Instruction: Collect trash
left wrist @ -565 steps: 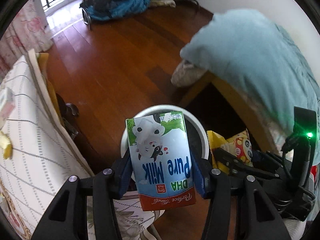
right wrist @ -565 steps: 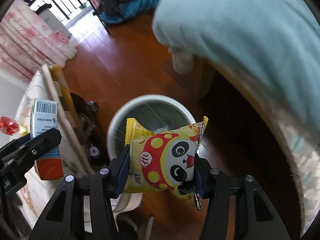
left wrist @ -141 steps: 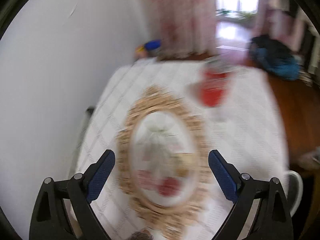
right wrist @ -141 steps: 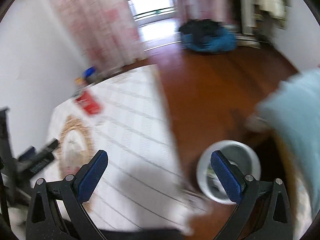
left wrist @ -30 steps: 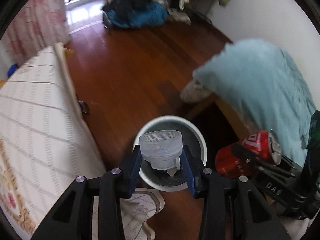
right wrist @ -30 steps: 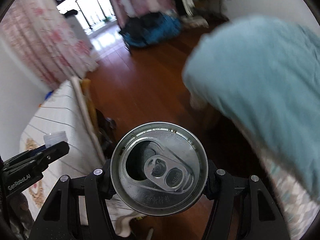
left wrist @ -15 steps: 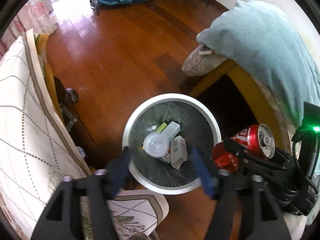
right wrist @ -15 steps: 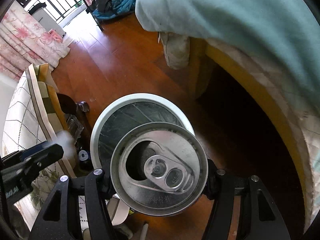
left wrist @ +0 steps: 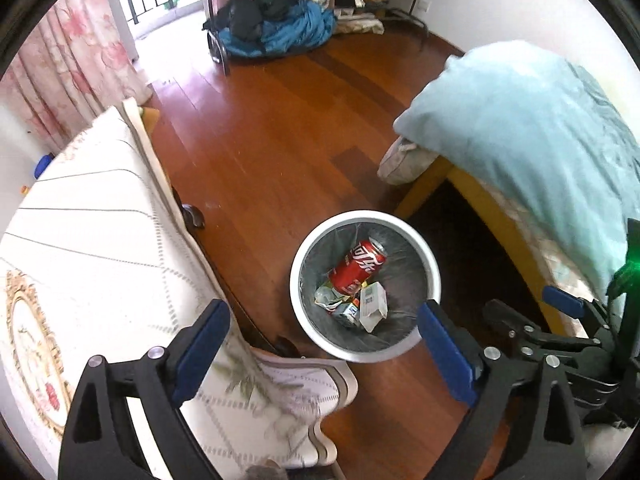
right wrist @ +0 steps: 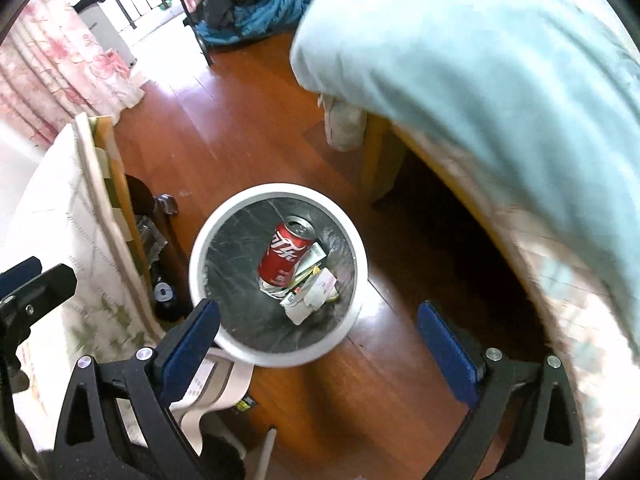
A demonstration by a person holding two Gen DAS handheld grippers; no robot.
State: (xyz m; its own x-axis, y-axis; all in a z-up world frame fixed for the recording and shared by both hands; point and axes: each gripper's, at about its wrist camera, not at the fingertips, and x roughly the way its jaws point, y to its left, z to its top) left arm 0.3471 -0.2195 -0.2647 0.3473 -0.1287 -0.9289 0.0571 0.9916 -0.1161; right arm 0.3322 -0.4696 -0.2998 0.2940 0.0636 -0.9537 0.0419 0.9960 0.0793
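- Left gripper (left wrist: 324, 348): fingers (left wrist: 200, 344) spread wide apart, nothing between them. It hangs above the floor, at the worktop's edge, looking down at the bin.
- Right gripper (right wrist: 320, 344): fingers (right wrist: 446, 350) likewise wide apart and empty, above the near rim of the bin. It also shows at the lower right of the left wrist view.
- Bin (left wrist: 434, 280): round, white rim, dark liner, standing on the wooden floor (left wrist: 260, 128) between the worktop and the bed.
- Can (left wrist: 357, 267): red, lying on its side inside the bin, on top of the other trash, opened end toward the far wall of the bin.
- Carton (left wrist: 372, 306): a white carton lies just beside the can's lower end, touching it; crumpled wrappers next to it, too small to identify.
- Worktop (left wrist: 92, 232): covered with a white patterned cloth, left of the bin.
- Bed (left wrist: 532, 140): light blue blanket over a wooden frame, right of the bin.
- Far background: a heap of blue and black clothes (left wrist: 276, 28) on the floor.
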